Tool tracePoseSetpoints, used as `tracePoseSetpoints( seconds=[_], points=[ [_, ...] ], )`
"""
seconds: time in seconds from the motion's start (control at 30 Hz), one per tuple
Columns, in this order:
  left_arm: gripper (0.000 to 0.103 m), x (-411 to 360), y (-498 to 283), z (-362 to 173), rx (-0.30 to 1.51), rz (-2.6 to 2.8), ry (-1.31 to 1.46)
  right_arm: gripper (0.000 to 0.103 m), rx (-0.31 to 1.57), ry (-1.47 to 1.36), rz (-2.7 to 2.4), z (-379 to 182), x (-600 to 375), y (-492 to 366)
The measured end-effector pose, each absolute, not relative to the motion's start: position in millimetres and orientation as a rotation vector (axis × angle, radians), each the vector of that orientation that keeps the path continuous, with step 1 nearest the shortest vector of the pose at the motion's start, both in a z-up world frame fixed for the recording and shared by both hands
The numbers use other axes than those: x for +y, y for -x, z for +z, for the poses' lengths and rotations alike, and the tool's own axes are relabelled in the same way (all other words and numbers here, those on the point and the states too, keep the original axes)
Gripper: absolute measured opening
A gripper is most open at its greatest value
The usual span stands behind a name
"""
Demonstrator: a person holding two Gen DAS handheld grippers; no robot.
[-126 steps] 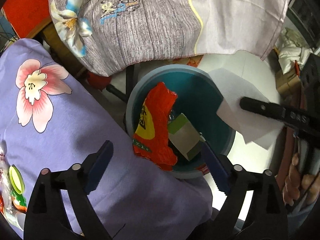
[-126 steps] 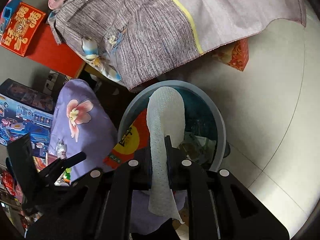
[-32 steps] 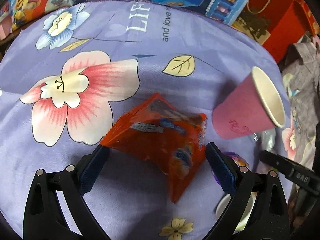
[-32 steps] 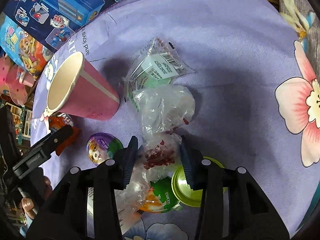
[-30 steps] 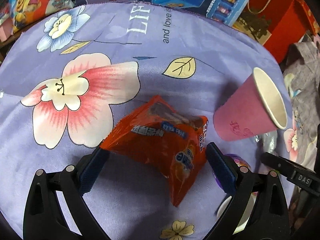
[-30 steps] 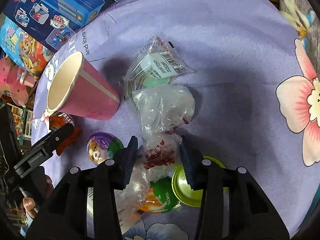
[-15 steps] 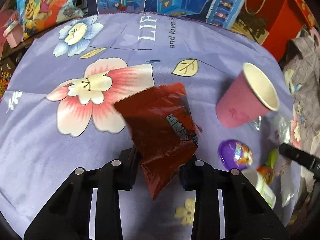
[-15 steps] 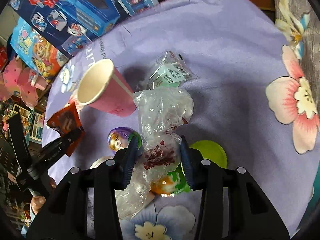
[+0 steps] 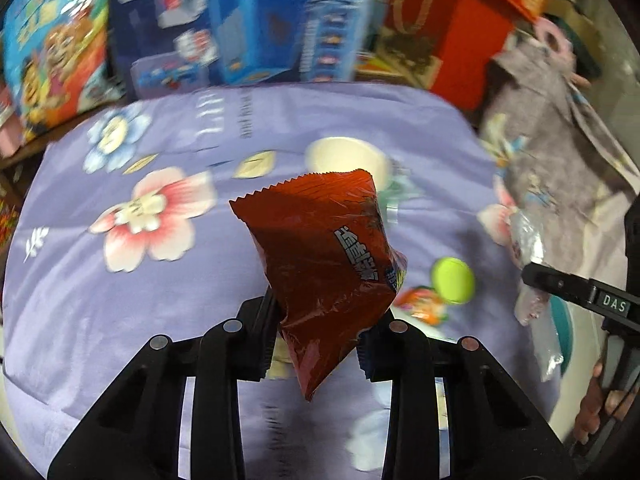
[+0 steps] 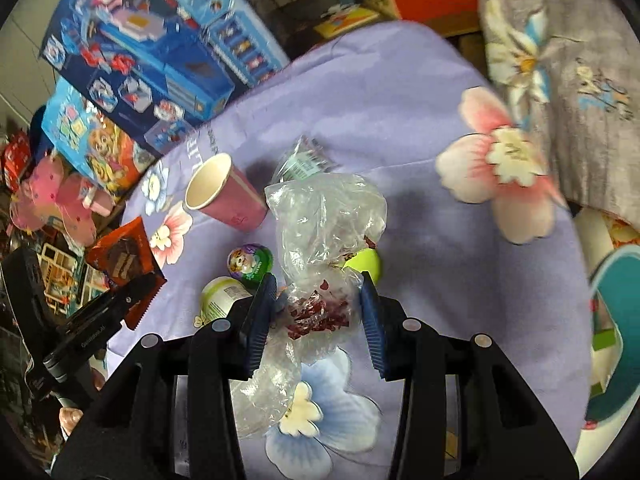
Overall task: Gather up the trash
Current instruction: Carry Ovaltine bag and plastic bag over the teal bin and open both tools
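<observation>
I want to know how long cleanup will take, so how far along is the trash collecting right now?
Partly done: the teal bin already holds some items. In hand: the left tool grips a red snack bag, the right tool a clear plastic bag. Left on the purple cloth: a pink paper cup, a green lid and small wrappers.

A glossy red foil snack bag (image 9: pixel 324 256), crinkled clear plastic bag (image 10: pixel 324 232), seemingly paper pink cup (image 10: pixel 224 196), and soft matt lilac cloth (image 10: pixel 384 120) over the table.
</observation>
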State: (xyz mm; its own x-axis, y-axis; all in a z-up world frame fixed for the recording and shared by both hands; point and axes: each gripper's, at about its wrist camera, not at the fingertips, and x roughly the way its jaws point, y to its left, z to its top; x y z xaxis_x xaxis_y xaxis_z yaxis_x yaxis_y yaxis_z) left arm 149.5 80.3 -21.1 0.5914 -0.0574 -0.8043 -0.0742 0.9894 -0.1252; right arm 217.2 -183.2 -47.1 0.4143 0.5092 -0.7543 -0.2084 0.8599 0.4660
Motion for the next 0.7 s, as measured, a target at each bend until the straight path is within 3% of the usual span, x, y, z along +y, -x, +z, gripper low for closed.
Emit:
tracePoseSetpoints(
  seconds=[0.7],
  points=[
    [0.033,-162,-157,-25,1.022,-0.487,-0.137,0.04,0.867,-0.556,0.217,-33,-395,-141]
  ],
)
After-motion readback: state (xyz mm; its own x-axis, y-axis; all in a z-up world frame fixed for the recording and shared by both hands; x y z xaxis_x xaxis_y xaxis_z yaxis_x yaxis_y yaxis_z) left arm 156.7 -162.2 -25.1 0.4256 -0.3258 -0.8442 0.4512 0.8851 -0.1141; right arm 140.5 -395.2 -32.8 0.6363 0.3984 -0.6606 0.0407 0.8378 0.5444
